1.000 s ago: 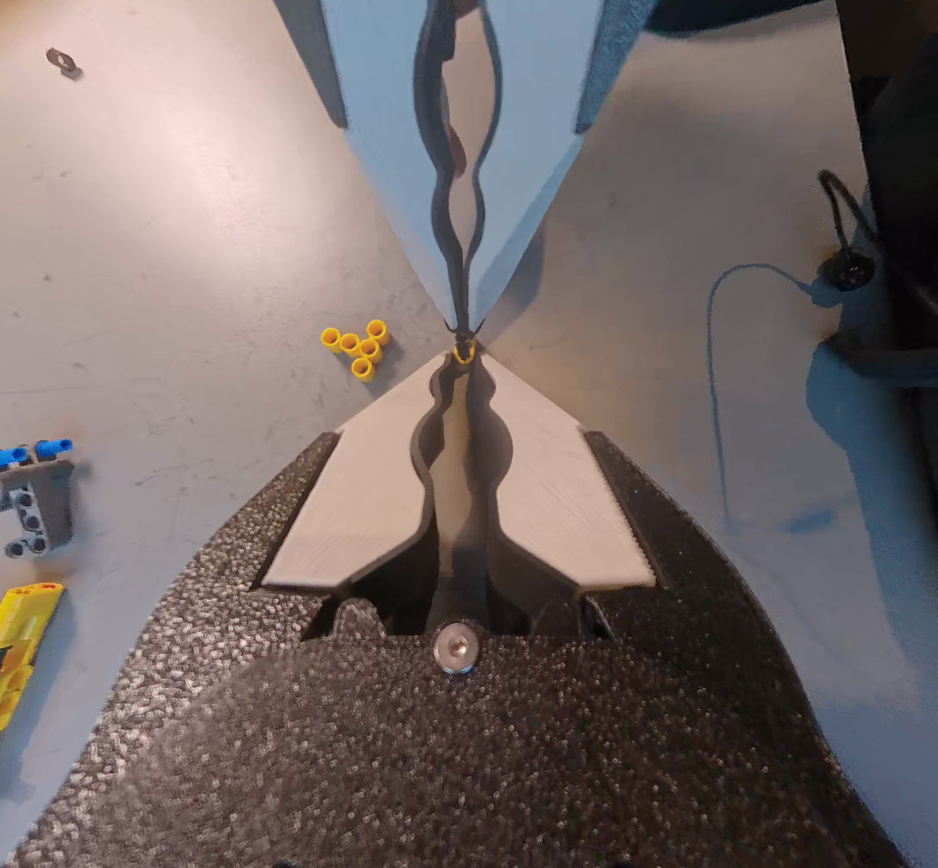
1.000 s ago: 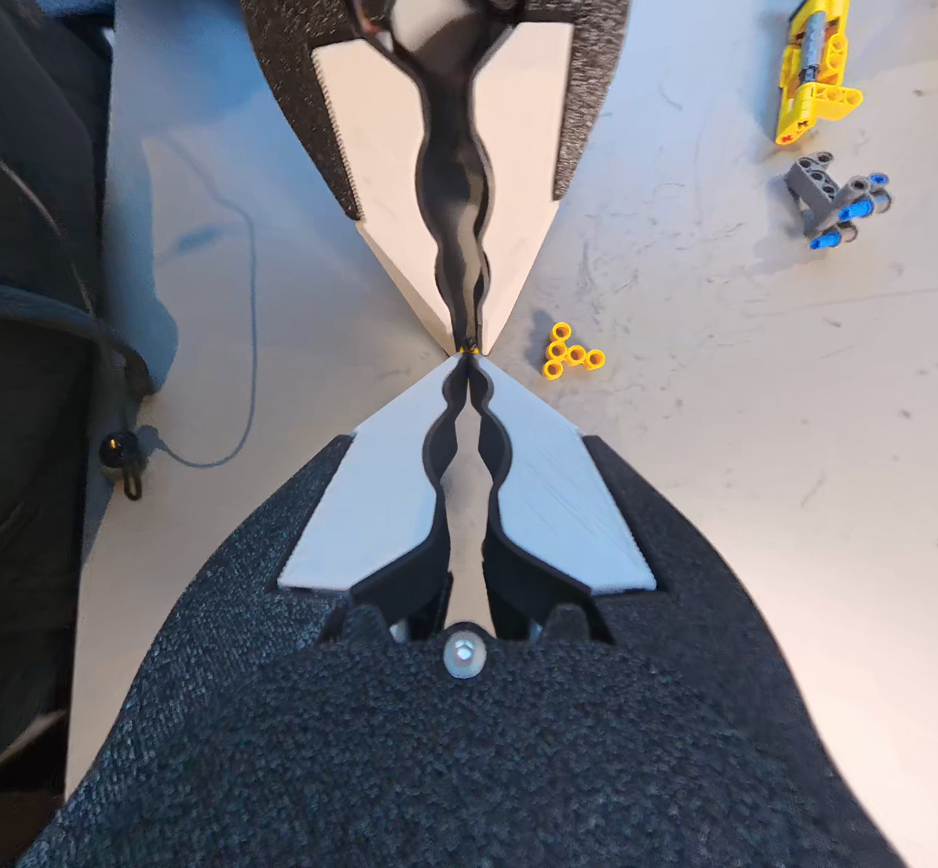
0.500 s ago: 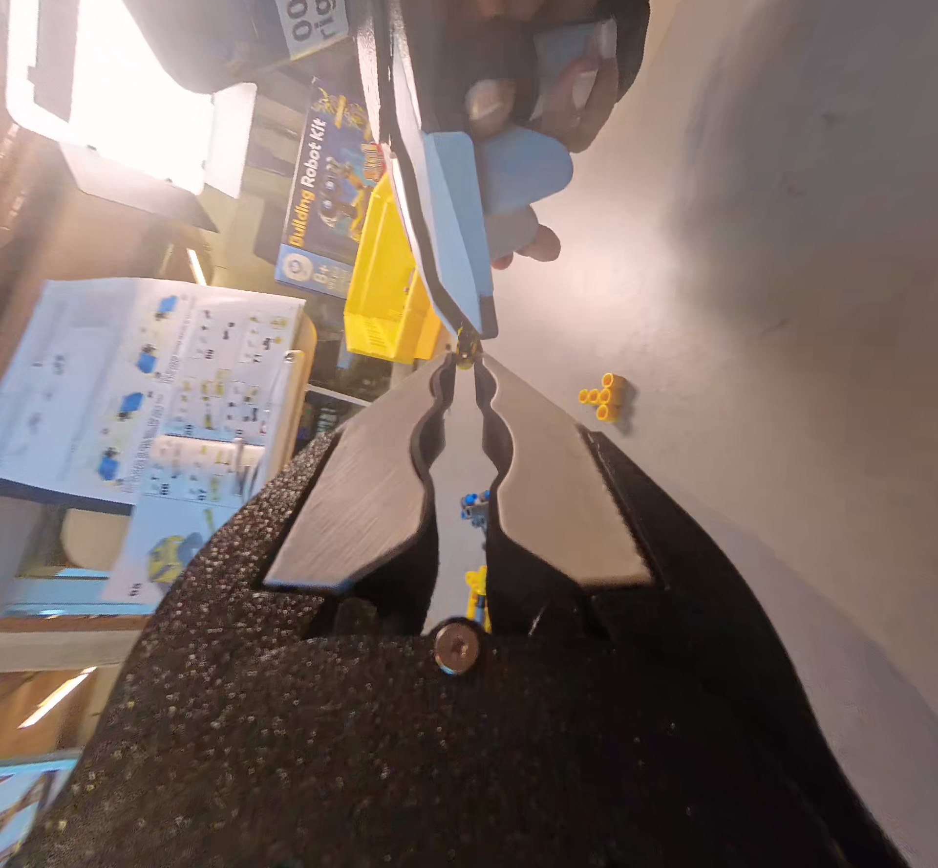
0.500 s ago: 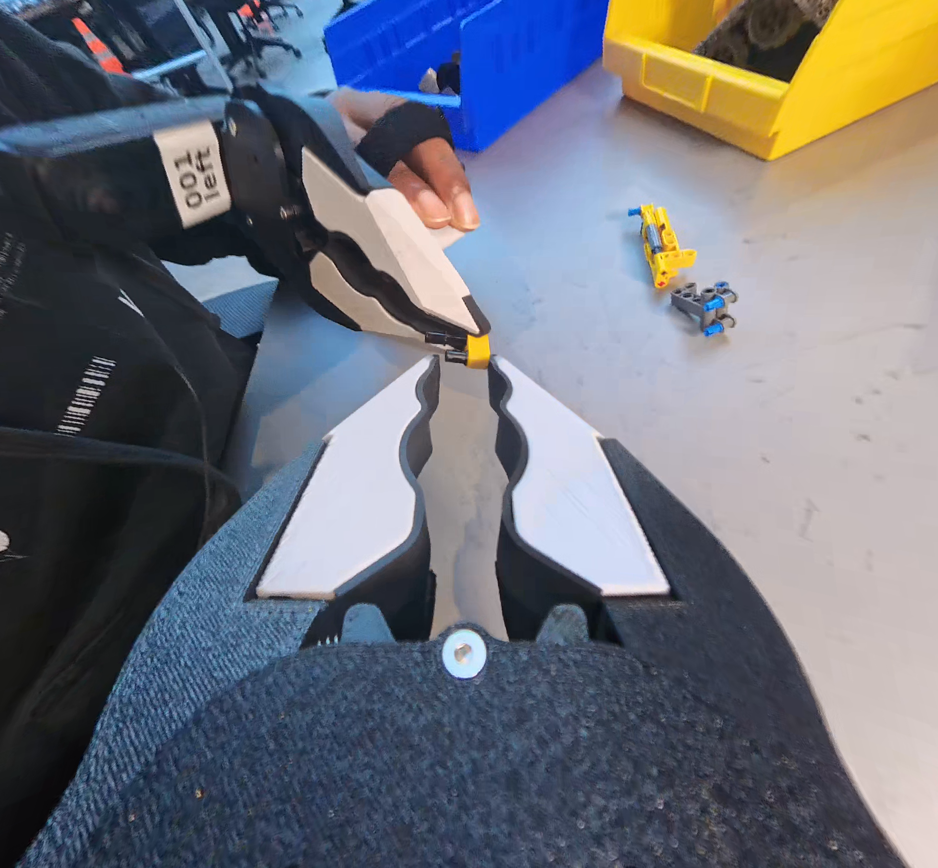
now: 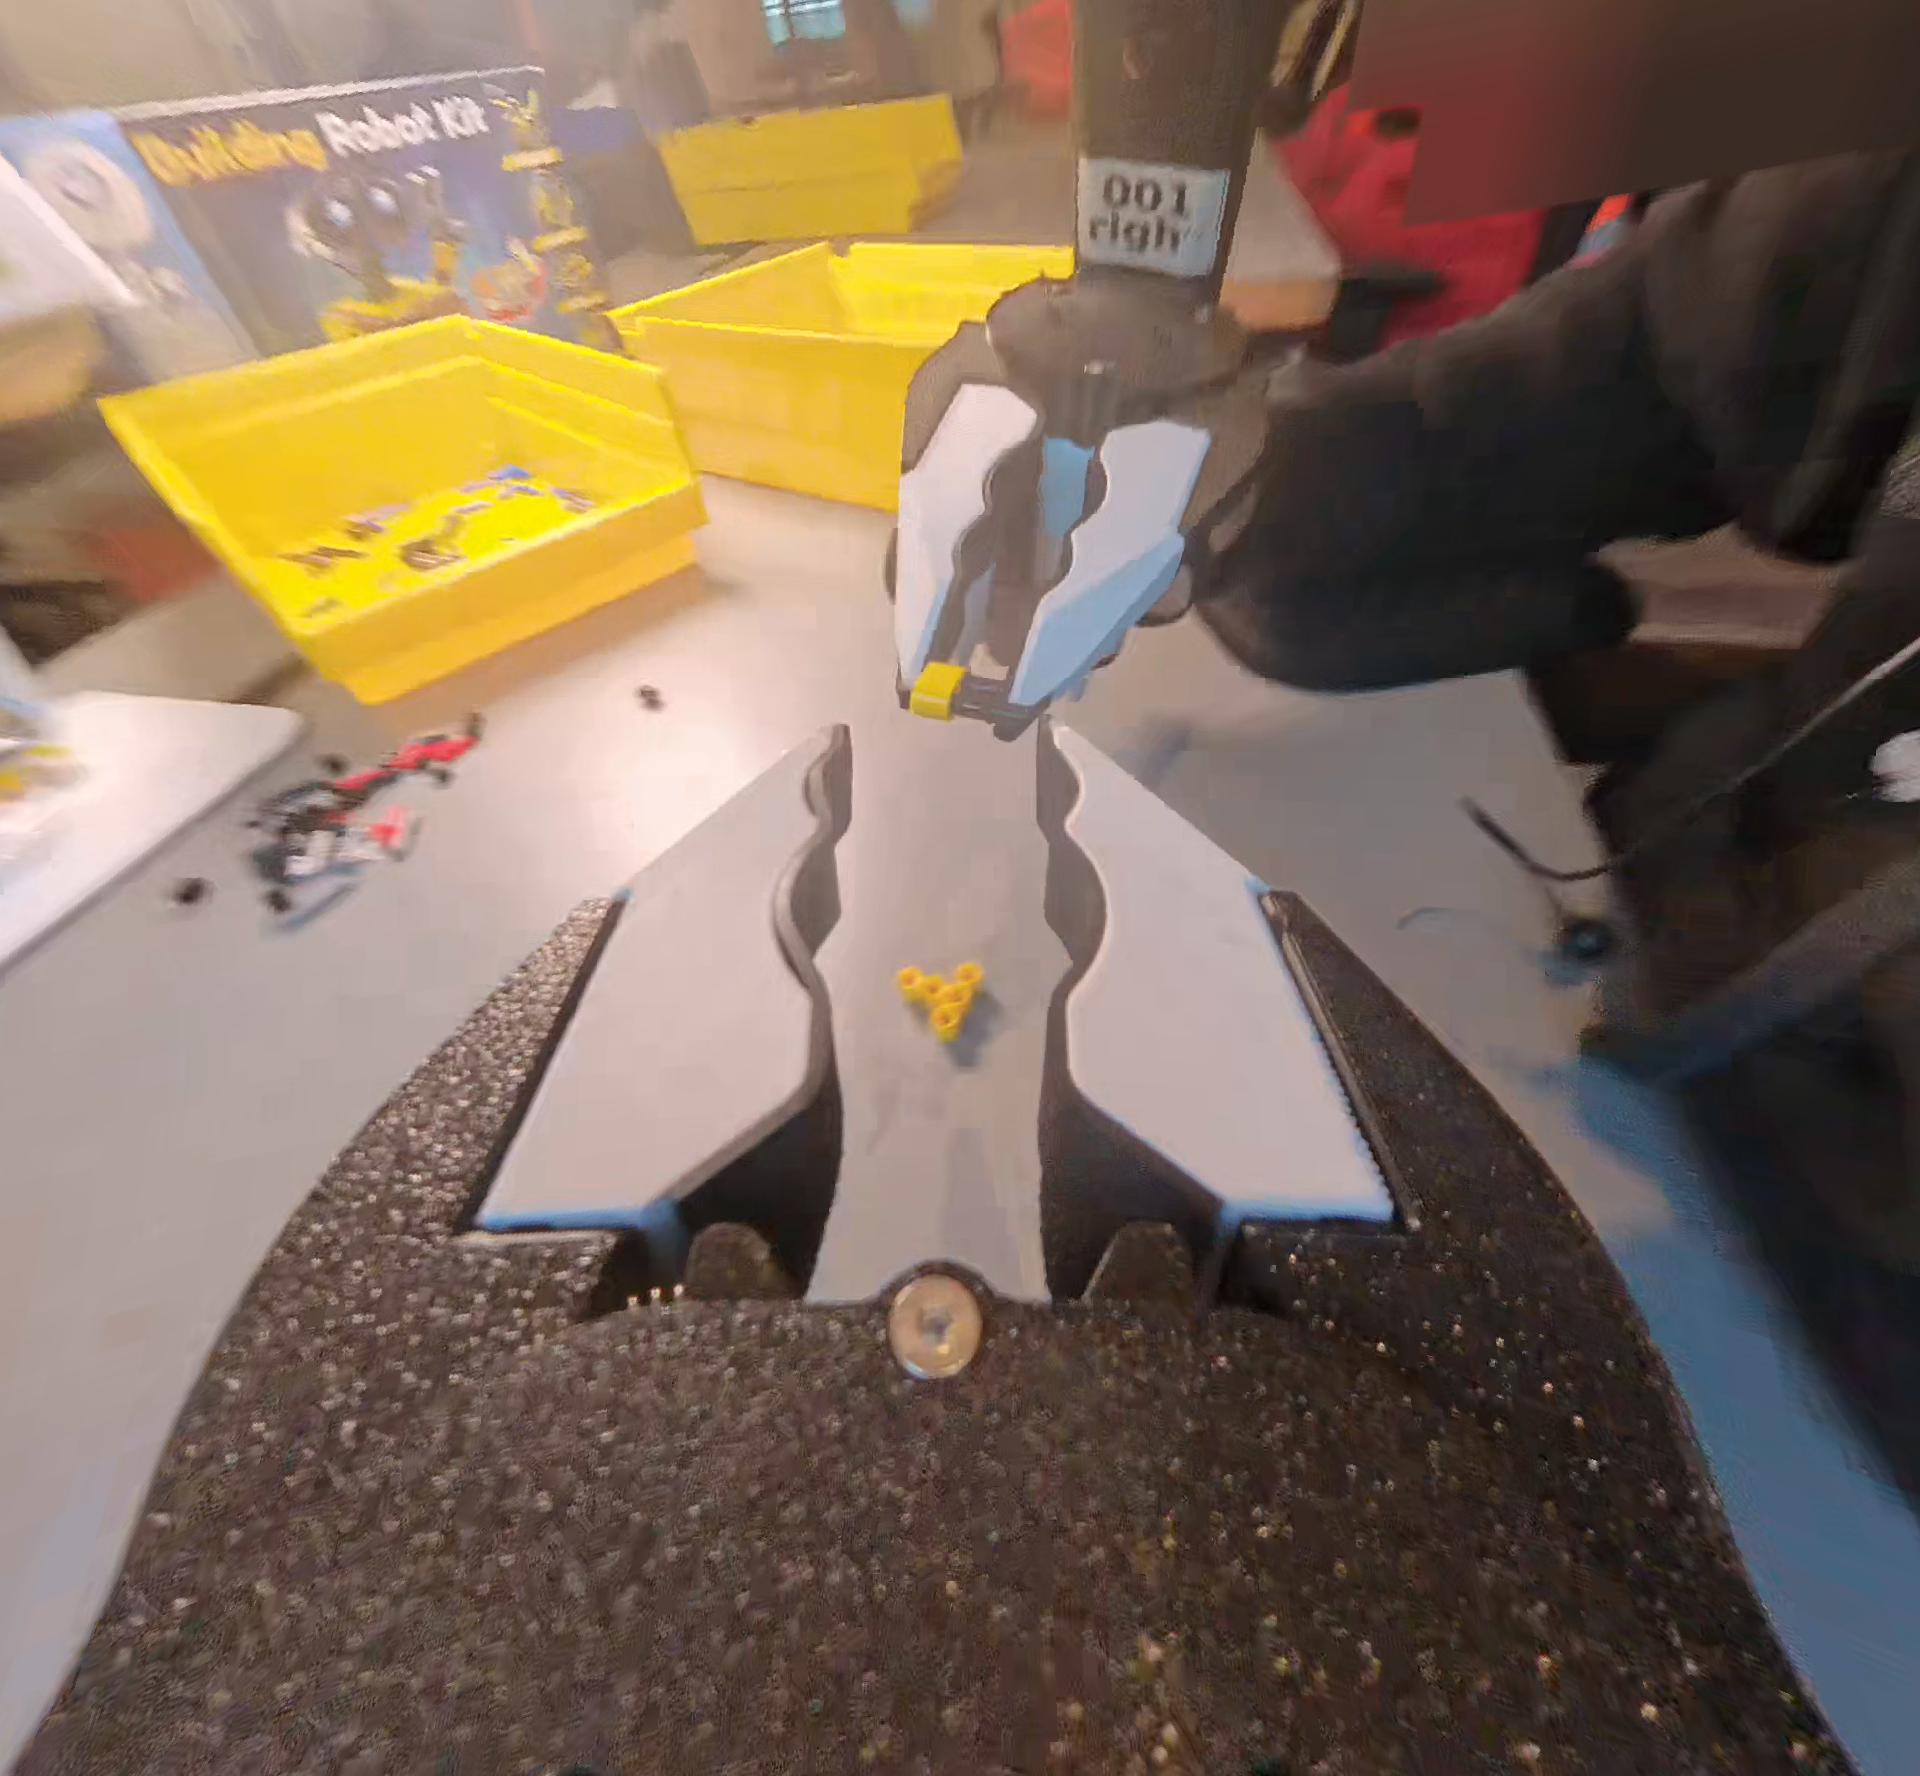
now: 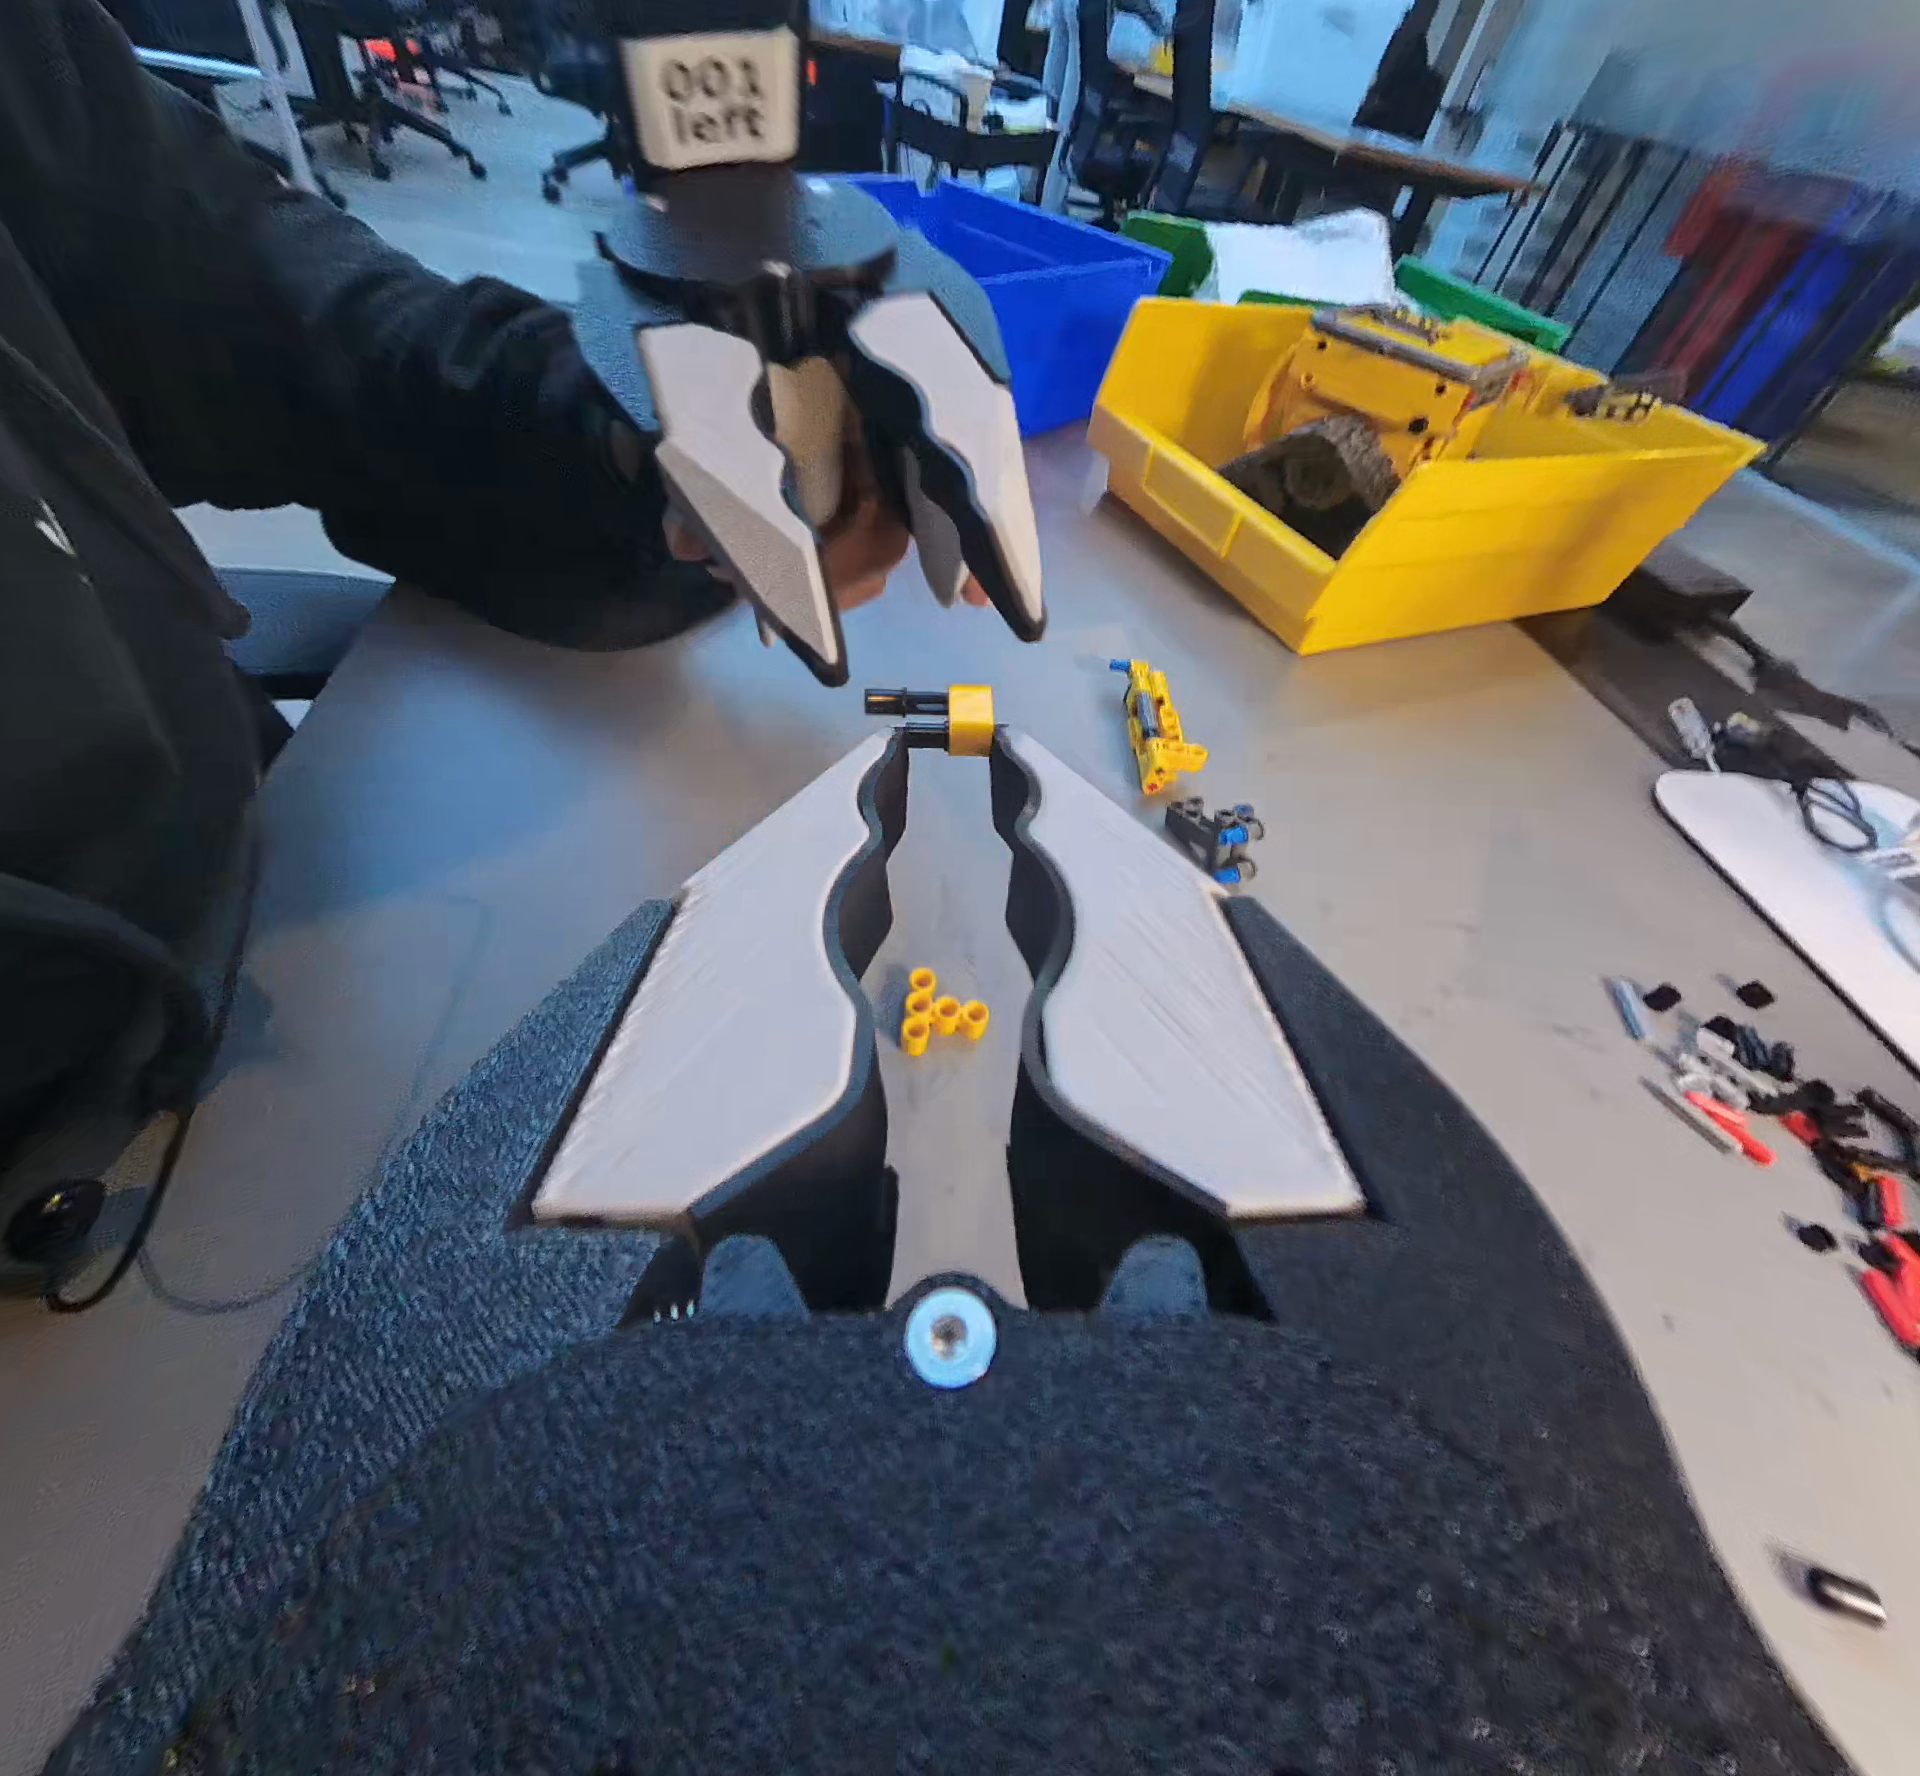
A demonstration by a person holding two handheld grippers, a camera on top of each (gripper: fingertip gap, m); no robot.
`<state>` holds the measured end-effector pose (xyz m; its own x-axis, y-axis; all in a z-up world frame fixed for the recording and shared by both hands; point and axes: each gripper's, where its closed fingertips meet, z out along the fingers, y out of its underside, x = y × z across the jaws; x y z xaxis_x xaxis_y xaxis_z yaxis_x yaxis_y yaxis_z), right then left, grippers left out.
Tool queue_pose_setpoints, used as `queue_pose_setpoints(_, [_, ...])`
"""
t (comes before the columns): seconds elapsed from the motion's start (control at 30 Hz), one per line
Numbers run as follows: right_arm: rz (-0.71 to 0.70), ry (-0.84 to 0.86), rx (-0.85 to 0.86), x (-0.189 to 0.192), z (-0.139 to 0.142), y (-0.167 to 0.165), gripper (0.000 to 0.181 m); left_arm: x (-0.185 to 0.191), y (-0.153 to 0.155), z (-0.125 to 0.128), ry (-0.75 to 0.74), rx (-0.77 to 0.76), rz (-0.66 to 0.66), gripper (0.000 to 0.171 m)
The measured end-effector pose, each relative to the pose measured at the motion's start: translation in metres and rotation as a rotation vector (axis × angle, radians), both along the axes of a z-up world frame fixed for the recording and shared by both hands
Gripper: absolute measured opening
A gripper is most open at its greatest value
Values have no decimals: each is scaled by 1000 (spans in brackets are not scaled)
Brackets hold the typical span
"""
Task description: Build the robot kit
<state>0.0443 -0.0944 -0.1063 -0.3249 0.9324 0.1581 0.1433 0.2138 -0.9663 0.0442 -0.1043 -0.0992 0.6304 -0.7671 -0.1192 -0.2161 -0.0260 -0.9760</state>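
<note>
Background bins blurred; contents of the near yellow bin (image 5: 416,521) hard to make out. Right gripper (image 6: 948,739) pinched a small yellow piece with black pins (image 6: 951,718) above the yellow ring cluster (image 6: 940,1014) on the grey table (image 6: 520,843). Left gripper (image 5: 943,739) stood spread and empty, facing that piece from just beside it.

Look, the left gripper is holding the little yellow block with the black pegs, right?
Not quite: the right gripper holds the little yellow block with the black pegs. The right wrist view shows it between that gripper's fingers, while the left gripper is open and empty.
</note>
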Motion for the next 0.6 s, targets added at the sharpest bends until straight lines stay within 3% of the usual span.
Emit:
queue_pose_setpoints(0.07, [13,46,4,-1,7,-5,15,1,-4,0,-59,-50,-52,33])
queue_pose_setpoints(0.27, [49,77,18,-2,12,-15,15,6,-10,1,-28,-10,-76,22])
queue_pose_setpoints(0.6, [31,102,68,-1,15,-13,15,8,-14,6,-55,6,-105,25])
